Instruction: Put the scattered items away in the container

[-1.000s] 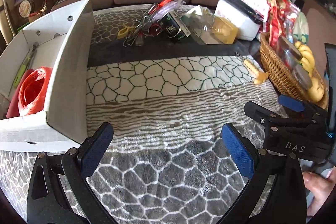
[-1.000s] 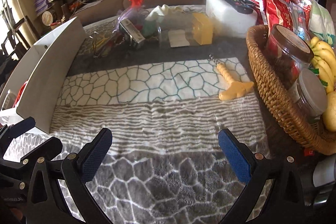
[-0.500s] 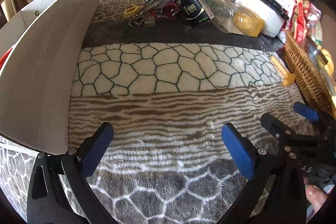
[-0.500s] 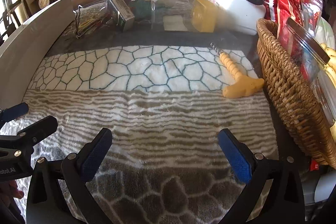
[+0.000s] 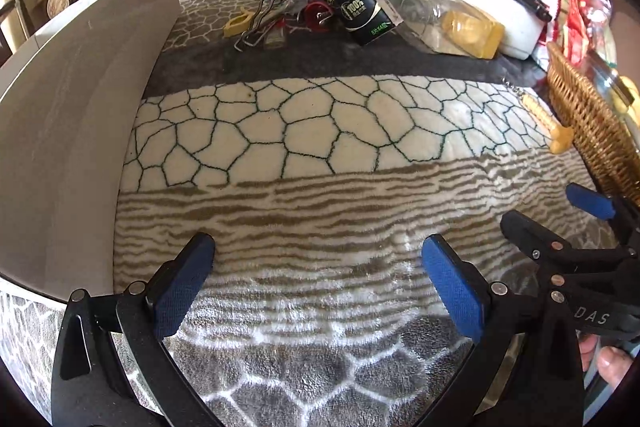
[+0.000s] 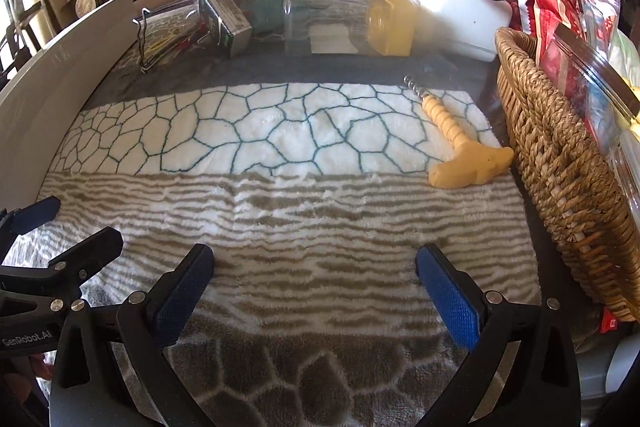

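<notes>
Both grippers hang wide open and empty over the patterned fleece blanket [image 6: 304, 211]: left gripper [image 5: 316, 267], right gripper [image 6: 314, 269]. The yellow-handled corkscrew [image 6: 460, 151], right of centre, lies beside the woven wicker basket [image 6: 560, 163], probably the next pick. The white cardboard box [image 5: 72, 115] fills the left edge.

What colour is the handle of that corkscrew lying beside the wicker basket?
Yellow-orange; the corkscrew shows best in the right wrist view.
</notes>
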A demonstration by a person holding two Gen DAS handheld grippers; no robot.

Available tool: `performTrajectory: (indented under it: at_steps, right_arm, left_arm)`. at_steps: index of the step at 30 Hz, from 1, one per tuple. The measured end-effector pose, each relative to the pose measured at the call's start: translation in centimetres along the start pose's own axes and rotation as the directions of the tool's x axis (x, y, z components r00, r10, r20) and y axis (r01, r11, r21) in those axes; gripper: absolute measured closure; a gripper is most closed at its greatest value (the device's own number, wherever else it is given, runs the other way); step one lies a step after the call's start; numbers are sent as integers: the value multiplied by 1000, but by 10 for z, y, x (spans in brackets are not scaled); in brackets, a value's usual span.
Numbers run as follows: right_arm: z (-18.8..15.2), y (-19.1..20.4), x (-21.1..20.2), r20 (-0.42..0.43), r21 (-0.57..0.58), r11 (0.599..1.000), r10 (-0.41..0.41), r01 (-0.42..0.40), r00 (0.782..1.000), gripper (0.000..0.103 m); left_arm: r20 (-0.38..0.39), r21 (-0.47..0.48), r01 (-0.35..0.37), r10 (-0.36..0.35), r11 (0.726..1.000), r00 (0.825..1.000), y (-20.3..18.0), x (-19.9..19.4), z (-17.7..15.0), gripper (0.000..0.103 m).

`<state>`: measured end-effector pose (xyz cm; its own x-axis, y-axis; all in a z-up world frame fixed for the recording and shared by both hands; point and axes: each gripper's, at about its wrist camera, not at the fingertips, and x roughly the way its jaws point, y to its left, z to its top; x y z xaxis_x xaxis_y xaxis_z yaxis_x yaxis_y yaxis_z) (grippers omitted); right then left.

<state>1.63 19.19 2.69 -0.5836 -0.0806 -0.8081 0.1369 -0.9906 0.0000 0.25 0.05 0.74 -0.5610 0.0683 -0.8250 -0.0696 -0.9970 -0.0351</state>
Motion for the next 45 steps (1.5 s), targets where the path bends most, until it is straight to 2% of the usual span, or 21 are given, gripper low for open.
performTrajectory:
  at_steps: [14, 45]
  right_arm:
    - [2, -5, 1, 7, -17, 1000, 17, -17, 1000, 0]
    - [0, -4, 1, 7, -18, 1000, 13, -13, 1000, 0]
  left_arm:
    - [-1, -33, -47, 47, 998, 999, -2, 3, 1, 0]
    - [0, -35, -45, 45, 998, 999, -2, 3, 2, 0]
